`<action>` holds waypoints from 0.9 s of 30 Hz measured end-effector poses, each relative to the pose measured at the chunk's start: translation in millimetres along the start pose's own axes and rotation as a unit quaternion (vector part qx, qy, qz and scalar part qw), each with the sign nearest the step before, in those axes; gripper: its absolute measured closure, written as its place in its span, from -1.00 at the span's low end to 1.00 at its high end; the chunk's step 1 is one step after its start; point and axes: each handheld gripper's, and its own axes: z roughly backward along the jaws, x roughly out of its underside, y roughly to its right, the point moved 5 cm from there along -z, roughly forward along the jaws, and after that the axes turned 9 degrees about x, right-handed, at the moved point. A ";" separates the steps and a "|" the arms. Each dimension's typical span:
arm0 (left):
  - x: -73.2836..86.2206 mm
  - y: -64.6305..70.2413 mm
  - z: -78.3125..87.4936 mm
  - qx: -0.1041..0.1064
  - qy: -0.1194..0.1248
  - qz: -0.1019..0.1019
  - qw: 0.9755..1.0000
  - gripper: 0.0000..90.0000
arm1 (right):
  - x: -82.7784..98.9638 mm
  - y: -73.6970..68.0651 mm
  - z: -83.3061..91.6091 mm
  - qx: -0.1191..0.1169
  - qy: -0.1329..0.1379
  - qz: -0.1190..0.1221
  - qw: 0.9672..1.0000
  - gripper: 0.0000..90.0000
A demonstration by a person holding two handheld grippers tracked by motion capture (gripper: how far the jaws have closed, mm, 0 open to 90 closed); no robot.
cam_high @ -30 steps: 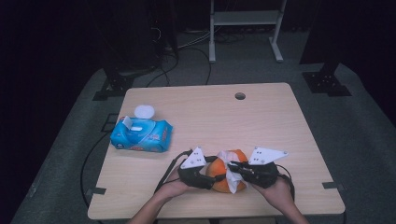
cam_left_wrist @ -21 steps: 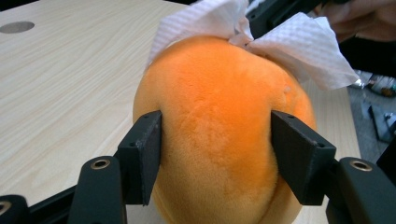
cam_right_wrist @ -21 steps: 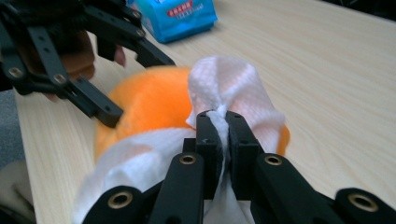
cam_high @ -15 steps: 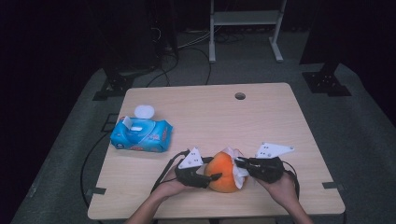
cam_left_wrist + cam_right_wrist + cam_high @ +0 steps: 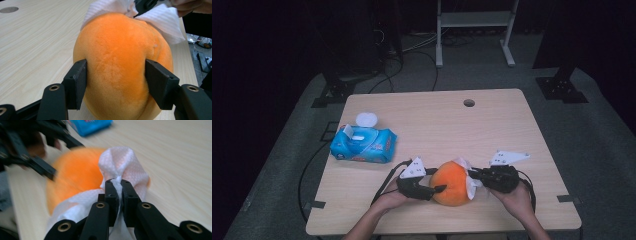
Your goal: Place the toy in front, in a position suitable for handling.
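Jaws of the left gripper (image 5: pixel 113 87) press in on both flanks of an orange plush ball (image 5: pixel 120 67), the black pads sunk slightly into the fur, so the toy is clamped between them. Jaws of the right gripper (image 5: pixel 119 188) are pinched nearly together on a bunched white wipe (image 5: pixel 122 167), a fold of the cloth squeezed in the narrow slit between them; the wipe drapes over the ball's far side.

From the high view the ball (image 5: pixel 453 182) sits on the wooden table (image 5: pixel 437 125) near its front edge, a little right of centre, with the left gripper (image 5: pixel 438 188) at its left and the right gripper (image 5: pixel 472 176) at its right, the wipe (image 5: pixel 469 181) between that gripper and the ball. Both of the person's hands come in over the front edge, so little table remains between ball and edge.

A blue pack of wet wipes (image 5: pixel 363 143) lies near the left edge, well apart from the ball, its white lid (image 5: pixel 366 119) flipped open behind it. A round cable hole (image 5: pixel 469 103) sits near the far edge. Bare wood spreads across the middle and back of the table and along the right side, leaving open room there.
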 end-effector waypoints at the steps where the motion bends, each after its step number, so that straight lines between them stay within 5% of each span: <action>1: 0.0 -0.1 0.0 -0.001 0.001 0.000 1.000 -0.18 | 1.5 1.5 -0.6 0.003 -0.005 -0.001 1.000 0.88; 4: 0.0 0.7 -0.3 -0.002 -0.002 -0.004 1.000 -0.18 | 4.1 6.6 1.7 0.019 -0.015 -0.008 1.000 0.88; 9: 0.1 -1.1 0.7 -0.003 -0.002 -0.005 1.000 -0.18 | -7.3 -4.7 7.1 -0.015 0.024 -0.011 1.000 0.88; 16: -2.5 -0.3 0.4 0.001 0.001 -0.009 1.000 -0.14 | 3.7 6.6 -0.3 0.020 -0.024 -0.011 0.999 0.88; 22: -4.7 3.9 -0.6 0.005 0.003 -0.018 1.000 -0.15 | -14.6 -3.7 3.6 0.016 0.027 0.004 0.999 0.86; 27: -7.3 1.1 1.6 0.021 0.007 0.016 1.000 -0.52 | -7.6 -6.7 2.3 -0.004 0.002 0.016 1.000 0.87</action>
